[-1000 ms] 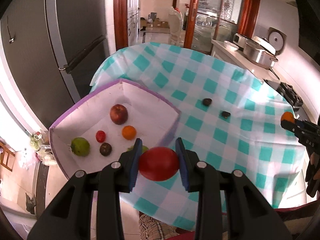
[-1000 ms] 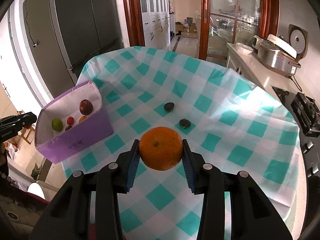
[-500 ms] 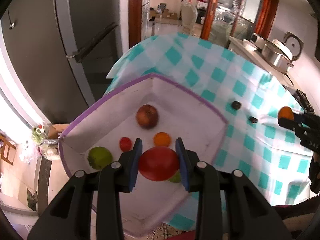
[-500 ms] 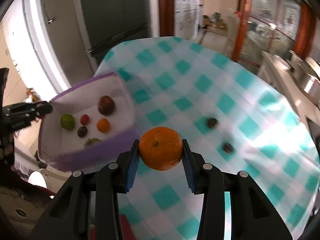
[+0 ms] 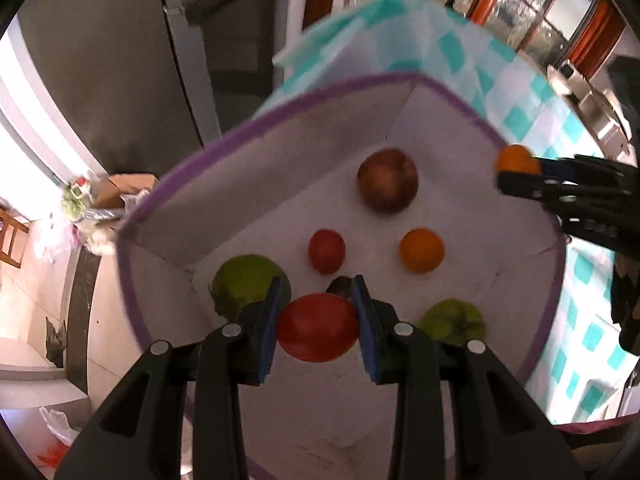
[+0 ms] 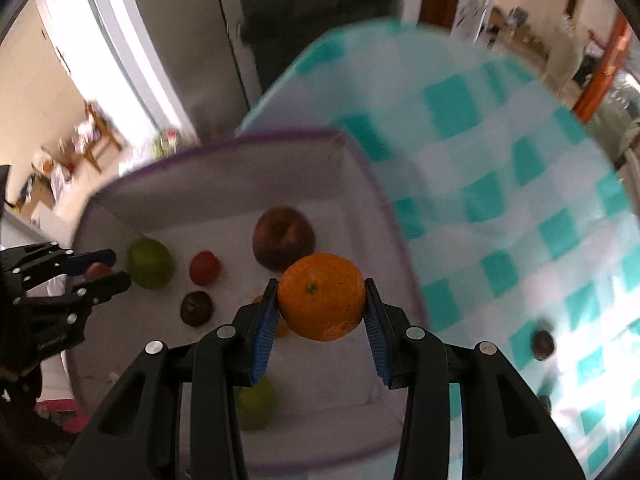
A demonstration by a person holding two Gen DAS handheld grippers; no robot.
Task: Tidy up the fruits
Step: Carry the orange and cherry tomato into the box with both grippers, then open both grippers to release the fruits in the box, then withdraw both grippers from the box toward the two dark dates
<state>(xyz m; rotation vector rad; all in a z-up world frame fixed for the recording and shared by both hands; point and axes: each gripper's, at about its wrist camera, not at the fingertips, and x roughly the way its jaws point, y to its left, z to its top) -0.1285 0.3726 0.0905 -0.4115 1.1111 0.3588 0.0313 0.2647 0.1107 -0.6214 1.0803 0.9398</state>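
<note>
My left gripper (image 5: 318,326) is shut on a red tomato (image 5: 318,330) and holds it over the near part of the purple-rimmed white box (image 5: 256,120). My right gripper (image 6: 322,308) is shut on an orange (image 6: 322,296) above the same box (image 6: 224,148), near its right wall. Inside the box lie a dark red apple (image 5: 387,179), a small red fruit (image 5: 326,250), a small orange (image 5: 422,250), two green fruits (image 5: 240,284) (image 5: 456,322) and a dark fruit (image 6: 196,307). The right gripper with its orange (image 5: 516,159) shows at the box's right rim in the left wrist view.
The box stands at the left edge of a table with a teal and white checked cloth (image 6: 500,152). A dark fruit (image 6: 542,344) lies on the cloth to the right. A grey fridge (image 5: 120,60) stands behind the box. The floor lies below on the left.
Both grippers have moved toward and over the box, each still holding its fruit. The right gripper now hangs over the box's interior; the left sits lower and closer to the fruits inside.
</note>
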